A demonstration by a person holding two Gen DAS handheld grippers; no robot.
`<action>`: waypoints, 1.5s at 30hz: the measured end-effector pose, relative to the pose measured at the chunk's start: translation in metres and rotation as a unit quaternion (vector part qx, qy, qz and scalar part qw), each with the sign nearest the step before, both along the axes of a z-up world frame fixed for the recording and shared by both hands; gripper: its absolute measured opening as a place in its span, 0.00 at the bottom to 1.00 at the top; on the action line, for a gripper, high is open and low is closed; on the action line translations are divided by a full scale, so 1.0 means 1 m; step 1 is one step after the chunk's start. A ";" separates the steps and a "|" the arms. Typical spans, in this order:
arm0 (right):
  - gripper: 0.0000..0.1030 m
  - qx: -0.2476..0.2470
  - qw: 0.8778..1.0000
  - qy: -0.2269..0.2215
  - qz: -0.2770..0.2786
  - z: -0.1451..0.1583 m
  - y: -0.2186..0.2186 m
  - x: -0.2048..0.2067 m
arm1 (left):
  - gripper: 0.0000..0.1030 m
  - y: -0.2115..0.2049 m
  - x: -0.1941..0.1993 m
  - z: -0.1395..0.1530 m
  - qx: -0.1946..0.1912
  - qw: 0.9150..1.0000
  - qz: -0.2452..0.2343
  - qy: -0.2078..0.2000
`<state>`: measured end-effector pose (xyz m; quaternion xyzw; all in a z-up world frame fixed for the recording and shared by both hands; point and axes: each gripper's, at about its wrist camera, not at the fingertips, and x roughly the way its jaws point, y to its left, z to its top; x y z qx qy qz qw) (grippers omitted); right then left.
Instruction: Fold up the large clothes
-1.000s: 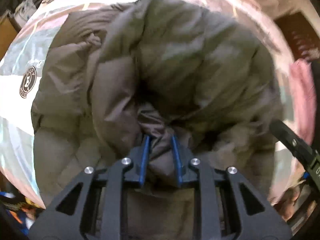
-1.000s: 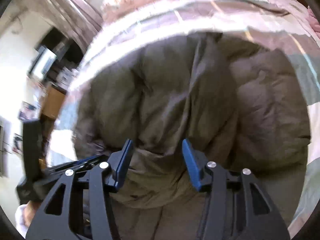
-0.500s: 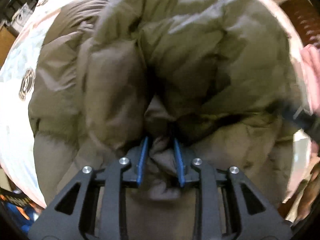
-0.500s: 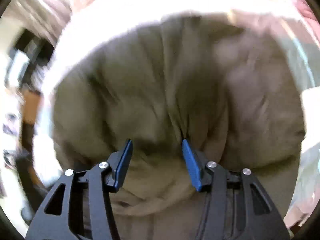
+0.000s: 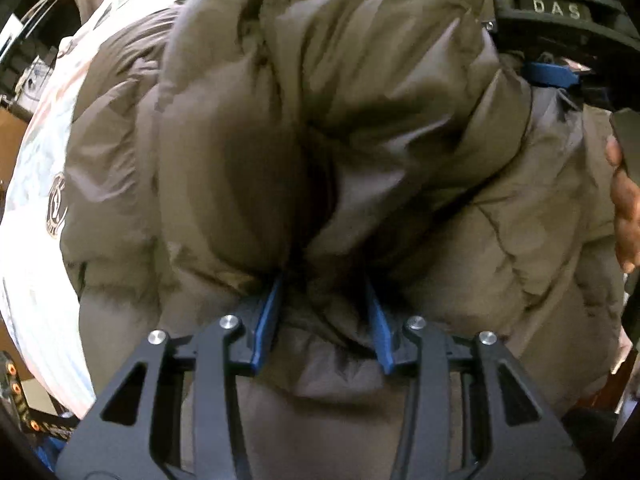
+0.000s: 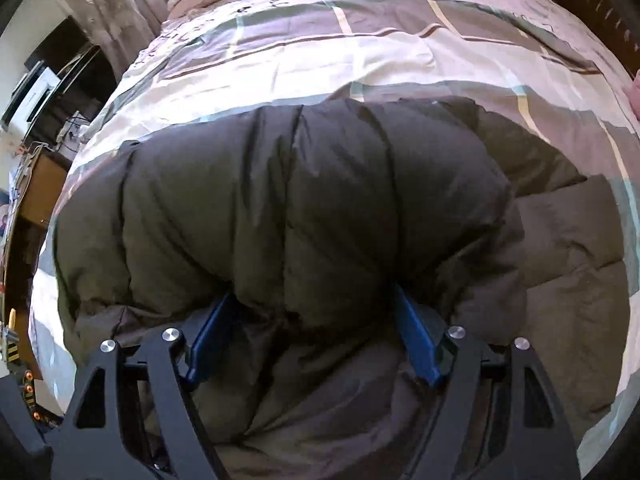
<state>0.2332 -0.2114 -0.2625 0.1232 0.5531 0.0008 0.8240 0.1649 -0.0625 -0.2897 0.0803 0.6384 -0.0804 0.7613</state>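
My left claw (image 5: 324, 316) and right claw (image 6: 312, 334), jaws just opening with puffy fabric between them, are releasing the folded-over brown down jacket (image 6: 304, 200), which lies at 12 o'clock on the checked bed (image 6: 360, 52), presumably to set the fold.

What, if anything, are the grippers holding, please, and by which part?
Probably nothing: the jaws of the left gripper and right gripper have just been opening, a puffer jacket fold between each pair.

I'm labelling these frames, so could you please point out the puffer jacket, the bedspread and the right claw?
puffer jacket (image 6: 304, 200): right wrist view, quilted top panel.
bedspread (image 6: 400, 52): right wrist view, bare checked area.
right claw (image 6: 316, 336): right wrist view, midway between blue fingertips.
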 end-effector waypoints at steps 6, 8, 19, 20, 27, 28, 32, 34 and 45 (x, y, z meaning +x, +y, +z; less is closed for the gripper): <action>0.75 -0.014 0.999 0.021 0.021 0.038 0.007 -0.026 | 0.40 -0.007 0.005 0.002 -0.016 1.000 0.015 0.011; 0.76 -0.009 0.998 0.038 0.040 0.055 0.006 -0.051 | 0.40 0.008 0.009 0.008 -0.038 0.999 0.022 0.015; 0.76 -0.076 0.976 0.174 0.103 -0.018 0.020 -0.116 | 0.42 0.009 0.016 -0.001 -0.038 0.998 0.037 0.019; 0.76 -0.064 0.980 0.168 0.086 -0.024 0.014 -0.110 | 0.42 0.000 0.019 -0.005 -0.034 0.999 0.039 0.016; 0.77 -0.071 0.992 0.098 0.040 -0.024 0.007 -0.093 | 0.44 -0.031 0.050 -0.012 -0.017 0.997 0.053 -0.053; 0.77 -0.074 0.991 0.101 0.043 -0.024 0.008 -0.095 | 0.45 -0.034 0.051 -0.014 -0.015 0.997 0.050 -0.054; 0.79 -0.061 0.991 0.115 0.043 -0.004 0.005 -0.121 | 0.48 -0.035 0.039 -0.003 -0.019 0.998 0.016 -0.052; 0.79 -0.043 0.991 0.113 0.050 0.010 -0.001 -0.142 | 0.53 -0.016 0.025 0.007 -0.030 0.998 -0.012 -0.061; 0.86 -0.080 0.976 0.200 0.040 -0.008 -0.026 -0.243 | 0.91 0.089 -0.051 -0.007 0.019 1.000 0.005 -0.002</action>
